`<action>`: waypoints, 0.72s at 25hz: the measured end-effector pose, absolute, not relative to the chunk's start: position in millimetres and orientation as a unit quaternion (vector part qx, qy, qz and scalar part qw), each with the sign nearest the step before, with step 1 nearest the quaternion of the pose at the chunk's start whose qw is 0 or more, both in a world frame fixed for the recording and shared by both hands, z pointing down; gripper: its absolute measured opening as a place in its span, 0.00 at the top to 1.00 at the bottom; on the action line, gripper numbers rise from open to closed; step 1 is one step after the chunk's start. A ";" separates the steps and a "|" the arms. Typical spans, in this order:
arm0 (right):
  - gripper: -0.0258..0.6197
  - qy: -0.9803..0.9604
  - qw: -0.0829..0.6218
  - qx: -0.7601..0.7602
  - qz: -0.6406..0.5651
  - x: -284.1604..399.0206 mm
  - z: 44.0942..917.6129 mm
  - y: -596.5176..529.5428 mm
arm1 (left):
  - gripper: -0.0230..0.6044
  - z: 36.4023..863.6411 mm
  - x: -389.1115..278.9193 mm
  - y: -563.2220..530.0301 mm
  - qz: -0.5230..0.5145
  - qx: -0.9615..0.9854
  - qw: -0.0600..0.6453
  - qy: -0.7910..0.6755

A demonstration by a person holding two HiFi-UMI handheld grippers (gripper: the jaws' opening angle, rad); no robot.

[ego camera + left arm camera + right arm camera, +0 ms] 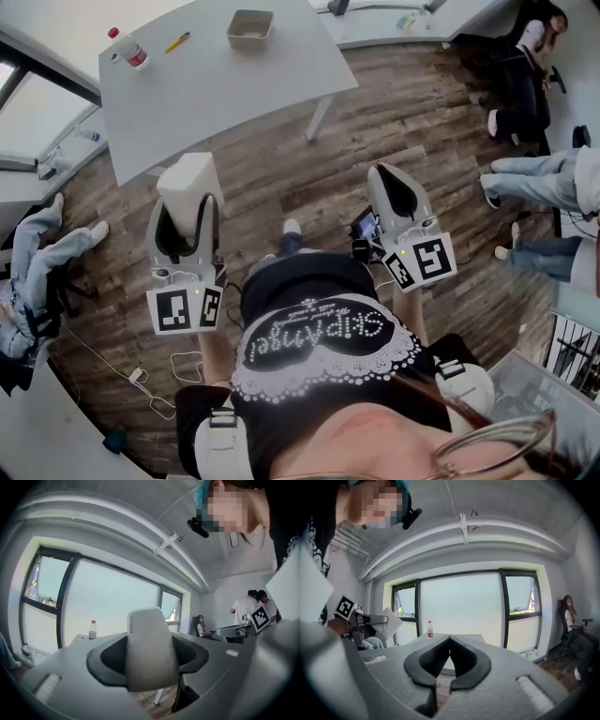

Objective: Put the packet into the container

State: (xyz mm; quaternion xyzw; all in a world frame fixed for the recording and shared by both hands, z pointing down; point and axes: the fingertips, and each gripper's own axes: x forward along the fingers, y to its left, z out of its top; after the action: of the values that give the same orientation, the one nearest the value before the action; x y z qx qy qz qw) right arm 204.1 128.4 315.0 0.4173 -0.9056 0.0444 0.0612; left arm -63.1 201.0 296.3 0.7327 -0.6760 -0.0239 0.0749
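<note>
Head view: left gripper (pixel 191 214) holds packet (pixel 187 183) near table (pixel 216 94) edge.

Dark wood-plank floor (pixel 403 131) across the middle, white tabletop (pixel 206 94) at upper left, second white desk (pixel 375 28) along the top edge, wide black-framed windows (pixel 461 606) full of pale daylight, white walls (pixel 576 573) and ceiling (pixel 511 503)

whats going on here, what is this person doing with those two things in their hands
A person stands with a tool in each hand, short of the white table. The left tool is clamped on a white soft packet, held out level over the wooden floor. The right tool is shut with nothing in it. The small beige square container sits at the table's far side, so the packet is not in it yet.
</note>
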 end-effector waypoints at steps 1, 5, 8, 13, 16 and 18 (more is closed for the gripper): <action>0.96 -0.906 0.062 0.416 0.045 203.9 315.6 127.7 | 0.54 296.9 -63.6 201.3 -0.023 0.731 0.076 -0.678; 0.96 -0.910 0.062 0.408 0.044 203.2 315.6 129.8 | 0.54 298.3 -63.9 204.5 -0.021 0.727 0.078 -0.682; 0.96 -0.909 0.059 0.409 0.048 206.7 316.9 132.3 | 0.54 299.3 -60.4 206.2 -0.021 0.727 0.080 -0.682; 0.96 -0.904 0.059 0.420 0.053 208.8 319.9 132.2 | 0.54 298.0 -60.8 199.9 -0.019 0.734 0.081 -0.674; 0.96 -0.901 0.062 0.426 0.056 206.3 321.7 127.9 | 0.54 298.0 -64.2 189.9 -0.020 0.738 0.081 -0.669; 0.96 -0.899 0.065 0.430 0.058 202.5 323.7 123.5 | 0.54 299.7 -68.4 181.8 -0.021 0.742 0.084 -0.665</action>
State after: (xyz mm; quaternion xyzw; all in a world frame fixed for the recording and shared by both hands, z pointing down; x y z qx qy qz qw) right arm 202.5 123.5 323.7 0.4301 -0.8985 0.0579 0.0652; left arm -68.4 181.8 299.7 0.7417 -0.6652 -0.0210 0.0839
